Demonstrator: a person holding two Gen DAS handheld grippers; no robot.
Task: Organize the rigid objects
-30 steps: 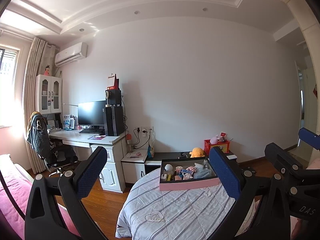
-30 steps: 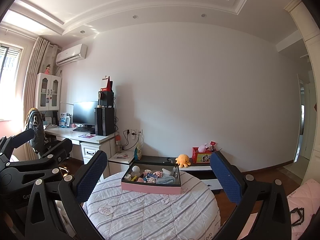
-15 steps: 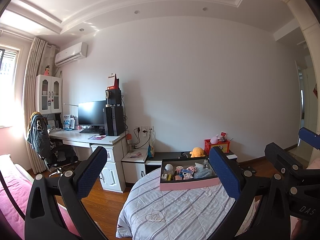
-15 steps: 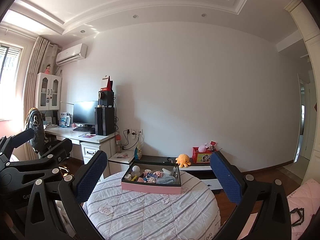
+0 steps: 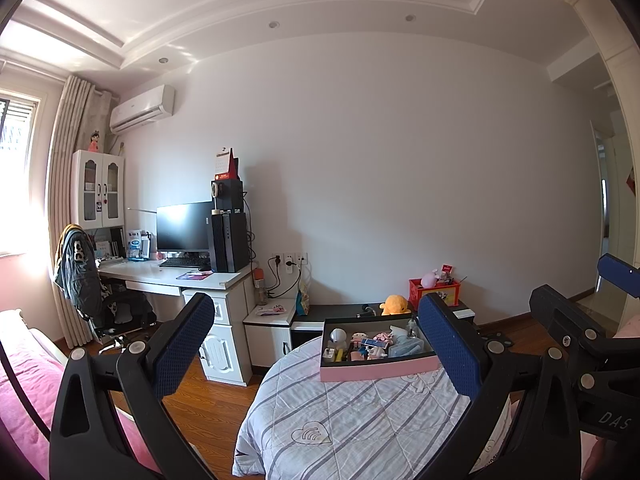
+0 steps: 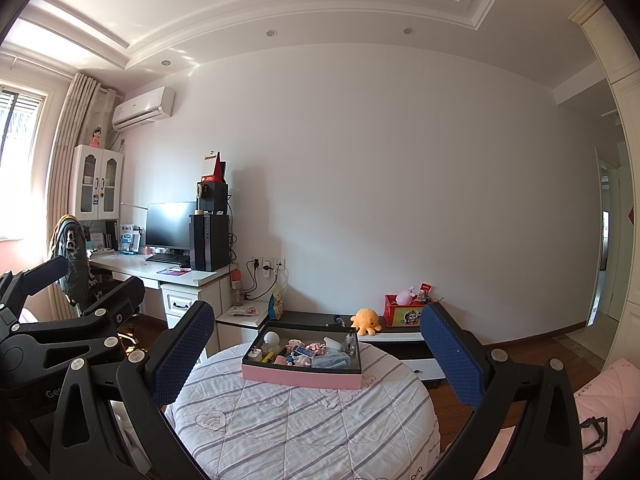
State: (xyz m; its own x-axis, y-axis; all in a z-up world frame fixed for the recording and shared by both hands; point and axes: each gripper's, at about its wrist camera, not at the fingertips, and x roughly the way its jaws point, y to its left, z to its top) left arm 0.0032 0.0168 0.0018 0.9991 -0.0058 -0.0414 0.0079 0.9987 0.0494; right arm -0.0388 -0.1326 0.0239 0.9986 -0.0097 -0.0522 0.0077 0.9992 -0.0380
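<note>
Where the white bedroom wall (image 5: pixel 400 184) fills most of both views, a white desk (image 5: pixel 172 276) stands at about nine o'clock, carrying a black flat monitor (image 5: pixel 184 227) and a black tower computer (image 5: pixel 229 242), with a white wall-mounted air conditioner (image 5: pixel 142 108) up at ten o'clock. Below, toward six o'clock, sits a round table under a grey-striped white quilted cover (image 6: pixel 304 416), and well behind it at three o'clock a low dark cabinet (image 6: pixel 320 318) bears an orange plush octopus (image 6: pixel 365 321) and a red printed box (image 6: pixel 406 311).

On the table's far side rests the shallow pink-walled rectangular tray with a dark inside (image 6: pixel 300 376), crowded with small rigid toys and trinkets; a white round-headed figure (image 6: pixel 271 339) stands in its left end, the rest too small to name.

From the left wrist, the left gripper (image 5: pixel 316 344) hangs with its blue-padded black fingers spread wide and nothing between them; the tray (image 5: pixel 376 370) lies ahead at about two o'clock, well apart, its right end hidden behind the right pad. From the right wrist, the right gripper (image 6: pixel 316 350) is likewise spread wide and empty, the tray lying dead ahead at twelve o'clock, framed between both pads and well apart from them. Each gripper shows at the edge of the other's view, side by side
</note>
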